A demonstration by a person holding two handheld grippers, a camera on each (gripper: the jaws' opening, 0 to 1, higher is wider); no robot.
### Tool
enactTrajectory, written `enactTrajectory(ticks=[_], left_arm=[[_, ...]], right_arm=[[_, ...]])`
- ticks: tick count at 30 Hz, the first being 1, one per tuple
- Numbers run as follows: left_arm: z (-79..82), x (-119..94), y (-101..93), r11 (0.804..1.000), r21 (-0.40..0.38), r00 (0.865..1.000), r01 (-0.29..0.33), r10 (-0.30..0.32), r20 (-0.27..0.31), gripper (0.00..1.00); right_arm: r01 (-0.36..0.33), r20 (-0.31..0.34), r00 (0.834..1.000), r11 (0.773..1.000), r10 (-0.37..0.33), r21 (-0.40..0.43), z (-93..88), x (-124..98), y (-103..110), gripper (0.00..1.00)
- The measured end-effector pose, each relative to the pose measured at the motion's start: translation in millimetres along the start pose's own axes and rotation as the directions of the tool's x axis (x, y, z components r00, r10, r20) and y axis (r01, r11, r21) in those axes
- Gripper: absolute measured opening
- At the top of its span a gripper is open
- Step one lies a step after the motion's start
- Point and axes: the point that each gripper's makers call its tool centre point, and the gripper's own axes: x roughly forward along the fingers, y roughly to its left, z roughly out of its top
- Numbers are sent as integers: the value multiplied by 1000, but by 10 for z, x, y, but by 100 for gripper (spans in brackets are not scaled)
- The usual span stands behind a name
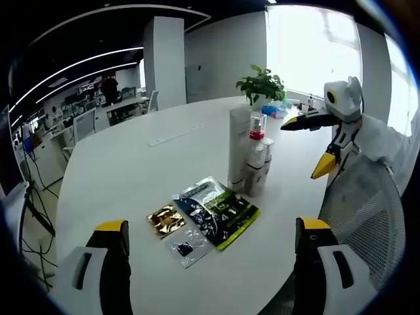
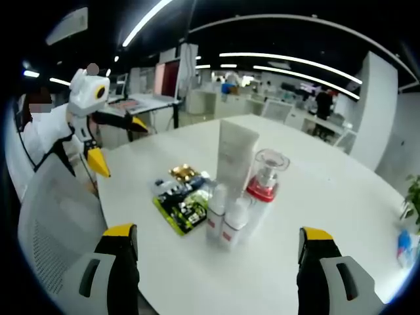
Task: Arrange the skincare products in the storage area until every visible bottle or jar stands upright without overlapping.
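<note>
Your left gripper [image 1: 213,246] and your right gripper [image 2: 218,252] both hang above the white table [image 1: 125,164] with jaws spread wide and nothing between them, each one showing at the side of the other's view. The skincare products stand upright in a tight cluster near the table's middle: a tall white tube [image 2: 235,157], a clear pump bottle with a red collar [image 2: 266,177] touching it, and two small white bottles [image 2: 226,220] in front. Just beside them, toward the table's near edge, lie a dark and green sachet [image 1: 216,211], a gold sachet [image 1: 165,220] and a clear sachet [image 1: 187,245], flat and partly overlapping.
</note>
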Motion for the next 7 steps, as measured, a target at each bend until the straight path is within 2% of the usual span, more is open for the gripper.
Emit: enactTrajectory(ticks=[7], left_arm=[[-11,-3,1,1000,0,1000,-5,5,-5,99]], right_arm=[[-2,0,1000,1000,2,0,2,18,-10,100]])
